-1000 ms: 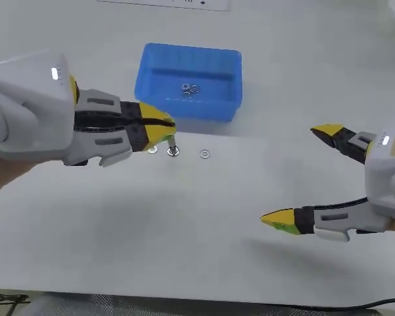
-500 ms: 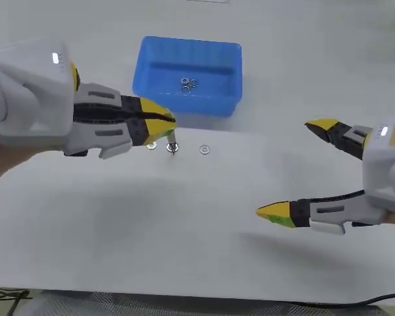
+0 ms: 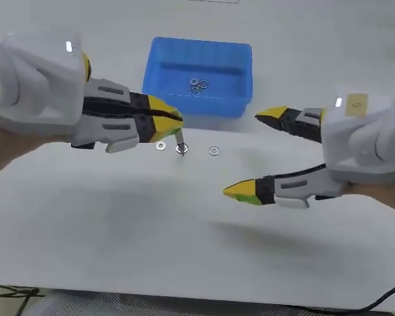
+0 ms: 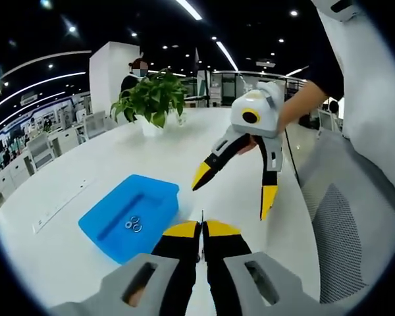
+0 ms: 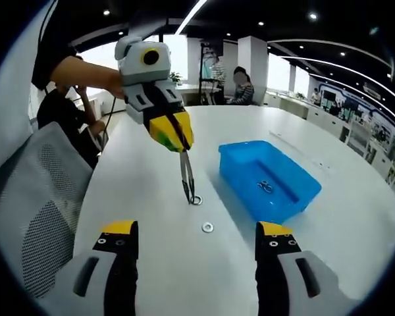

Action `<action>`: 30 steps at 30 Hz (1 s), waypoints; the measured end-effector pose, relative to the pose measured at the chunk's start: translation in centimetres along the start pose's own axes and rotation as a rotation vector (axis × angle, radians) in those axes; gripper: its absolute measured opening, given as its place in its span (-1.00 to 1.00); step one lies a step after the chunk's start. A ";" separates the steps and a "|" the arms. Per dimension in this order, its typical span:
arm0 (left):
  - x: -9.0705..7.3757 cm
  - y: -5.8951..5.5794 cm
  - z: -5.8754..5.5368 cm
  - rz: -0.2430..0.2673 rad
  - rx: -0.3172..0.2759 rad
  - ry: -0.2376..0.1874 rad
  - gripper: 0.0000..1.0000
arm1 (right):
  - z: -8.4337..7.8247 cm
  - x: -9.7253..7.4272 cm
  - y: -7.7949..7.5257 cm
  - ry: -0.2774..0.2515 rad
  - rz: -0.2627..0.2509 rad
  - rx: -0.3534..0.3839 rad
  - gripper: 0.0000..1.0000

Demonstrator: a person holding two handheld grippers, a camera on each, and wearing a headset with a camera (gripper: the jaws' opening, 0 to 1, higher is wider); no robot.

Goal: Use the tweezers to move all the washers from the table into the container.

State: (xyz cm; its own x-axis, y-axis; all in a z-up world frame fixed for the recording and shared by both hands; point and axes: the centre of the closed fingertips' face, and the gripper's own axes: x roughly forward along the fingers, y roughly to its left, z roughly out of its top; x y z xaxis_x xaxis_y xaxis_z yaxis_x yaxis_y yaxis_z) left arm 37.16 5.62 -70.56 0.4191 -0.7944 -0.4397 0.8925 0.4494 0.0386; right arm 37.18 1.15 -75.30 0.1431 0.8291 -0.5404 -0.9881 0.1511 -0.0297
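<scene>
- L gripper [image 3: 176, 121] jaws clamped on tweezers [image 5: 186, 172], tips at washer [image 5: 196, 199] on bench [image 3: 118, 224].
- R gripper [image 3: 241, 153] jaws spread wide, another washer [image 5: 208, 228] just ahead between them.

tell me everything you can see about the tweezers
The tweezers are thin, grey and metallic looking, with two slim legs that narrow to a fine point. The left claw is shut on their upper end, so they stick out from between its yellow tips and point steeply down. Their tips meet the edge of a washer lying on the white table; whether they pinch it is too small to tell.
</scene>
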 end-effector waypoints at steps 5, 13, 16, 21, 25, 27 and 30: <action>0.1 -0.4 0.0 -0.011 0.005 0.002 -0.88 | 0.7 2.4 1.0 0.016 0.087 -0.062 0.32; 0.2 -0.3 0.0 -0.020 -0.001 0.011 -0.88 | 1.6 5.8 1.9 0.002 0.183 -0.100 -0.04; 0.1 -0.3 -0.1 -0.021 -0.006 0.013 -0.88 | 1.9 6.5 1.8 0.003 0.199 -0.112 -0.21; 0.2 -0.1 -0.2 -0.022 -0.014 0.015 -0.88 | 2.8 7.4 1.7 -0.008 0.236 -0.111 -0.44; 0.3 0.0 -0.3 -0.022 -0.011 0.021 -0.88 | 2.7 7.8 1.5 0.005 0.264 -0.118 -0.59; 0.3 0.0 -0.3 -0.026 -0.009 0.025 -0.88 | 2.6 7.7 1.7 0.008 0.281 -0.126 -0.68; 0.3 -0.1 -0.3 -0.031 -0.010 0.027 -0.88 | 2.5 7.6 1.9 0.015 0.301 -0.141 -0.75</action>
State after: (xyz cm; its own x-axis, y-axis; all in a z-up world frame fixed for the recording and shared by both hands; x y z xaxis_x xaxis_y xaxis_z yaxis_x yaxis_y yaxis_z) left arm 37.17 5.45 -70.99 0.3864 -0.7968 -0.4646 0.9032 0.4290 0.0154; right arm 36.54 9.08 -77.39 -0.1560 0.8169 -0.5552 -0.9842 -0.1763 0.0171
